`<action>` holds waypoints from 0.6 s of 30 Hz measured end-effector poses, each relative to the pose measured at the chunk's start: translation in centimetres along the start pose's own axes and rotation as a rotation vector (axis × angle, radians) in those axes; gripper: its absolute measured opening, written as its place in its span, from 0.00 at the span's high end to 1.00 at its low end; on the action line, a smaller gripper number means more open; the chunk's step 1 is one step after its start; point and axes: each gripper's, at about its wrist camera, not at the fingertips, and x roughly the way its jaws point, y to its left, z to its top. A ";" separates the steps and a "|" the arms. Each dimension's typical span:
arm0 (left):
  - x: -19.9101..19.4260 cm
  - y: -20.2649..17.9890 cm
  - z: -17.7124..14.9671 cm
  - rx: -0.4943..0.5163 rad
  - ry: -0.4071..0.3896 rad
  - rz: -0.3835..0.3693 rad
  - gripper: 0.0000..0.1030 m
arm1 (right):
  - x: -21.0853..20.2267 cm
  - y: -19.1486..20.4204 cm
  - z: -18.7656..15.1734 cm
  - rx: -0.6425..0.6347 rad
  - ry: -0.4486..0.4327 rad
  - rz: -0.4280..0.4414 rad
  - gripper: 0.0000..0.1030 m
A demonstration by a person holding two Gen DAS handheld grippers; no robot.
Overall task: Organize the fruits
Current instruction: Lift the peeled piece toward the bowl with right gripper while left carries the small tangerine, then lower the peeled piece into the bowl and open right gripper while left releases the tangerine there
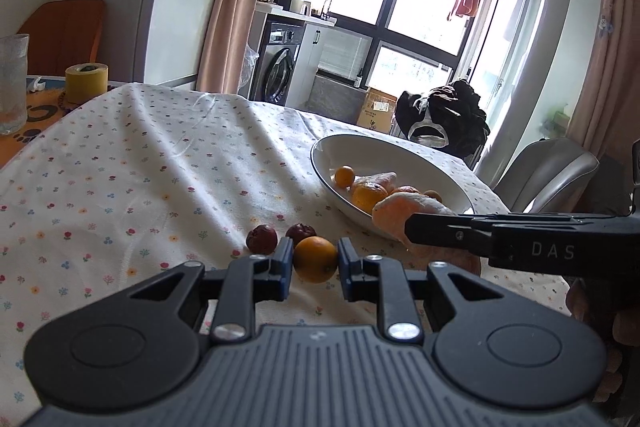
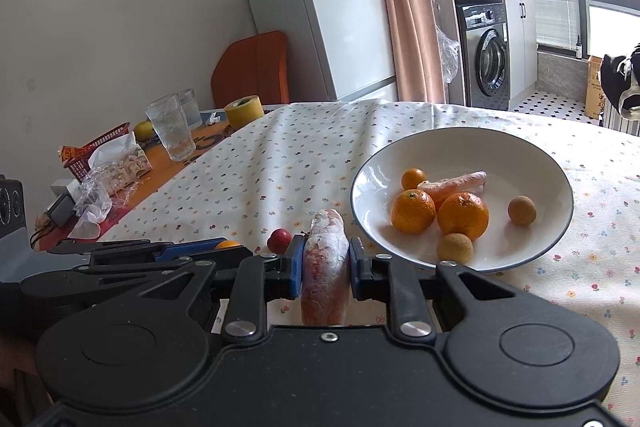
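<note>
Left wrist view: left gripper low over the flowered tablecloth, blue pads flanking a small orange; pads close to the fruit but contact hard to confirm, so grasped or merely bracketed cannot be told. Two dark red fruits just behind on the cloth. White bowl beyond and to the right, already holding several oranges and a pale orange piece. Right gripper reaching across in front of the bowl's near rim.

Right wrist view: right gripper clenched on a frosted orange carrot-like piece, held lengthwise between the pads, just left of the white bowl. Inside the bowl: three oranges, two brownish round fruits, a similar frosted piece.

Best done, by this evidence: carry rightward over the rim, lower into the bare patch, release only once clear of the oranges; left side closing squarely on the round fruit to prevent a roll.
</note>
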 end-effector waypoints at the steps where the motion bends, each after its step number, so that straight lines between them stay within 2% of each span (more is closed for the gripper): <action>1: -0.1 -0.1 0.1 0.003 -0.004 0.000 0.79 | -0.2 -0.1 0.1 -0.001 -0.005 -0.002 0.80; 18: 1.6 -1.6 2.6 0.048 -0.018 -0.008 0.79 | -1.9 -3.6 2.0 0.014 -0.079 -0.088 0.80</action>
